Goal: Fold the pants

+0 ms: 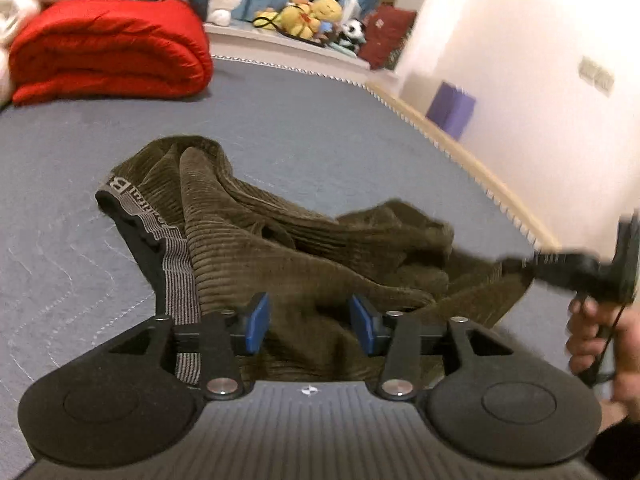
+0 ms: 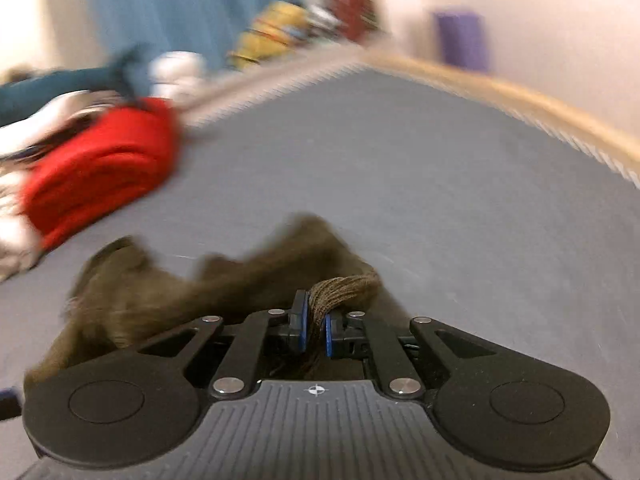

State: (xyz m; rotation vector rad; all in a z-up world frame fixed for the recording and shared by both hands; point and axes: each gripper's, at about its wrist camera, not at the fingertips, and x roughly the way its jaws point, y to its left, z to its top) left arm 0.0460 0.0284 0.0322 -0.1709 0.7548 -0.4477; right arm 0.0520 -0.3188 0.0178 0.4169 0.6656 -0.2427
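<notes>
Pants (image 1: 280,240): olive-brown corduroy, lying in a crumpled heap on the grey bed cover (image 1: 300,120), near you and well apart from the red quilt (image 1: 108,48) rolled up at the far left.
Waistband (image 1: 176,256): striped elastic with lettering, on the left of the heap in your left wrist view, turned partly inside out.
Left gripper (image 1: 310,326): jaws apart, blue pads not pressing anything; corduroy lies under and between them, but you are not holding it.
Right gripper (image 2: 316,328): clenched on a bunched fold of the corduroy, which sticks up past the pads. In the left view it pulls the cloth's right end taut.
Step in hand: judging by the heap, you are at the start, getting hold of the pants to spread them; nothing is folded yet.
Next move: close your left gripper on the waistband side, then draw both hands apart to flatten the cloth.
Long axis: roughly left to right across the left view, waistband to the left; which part your right gripper holds you cannot tell, since the legs are tangled and the right view is blurred.
</notes>
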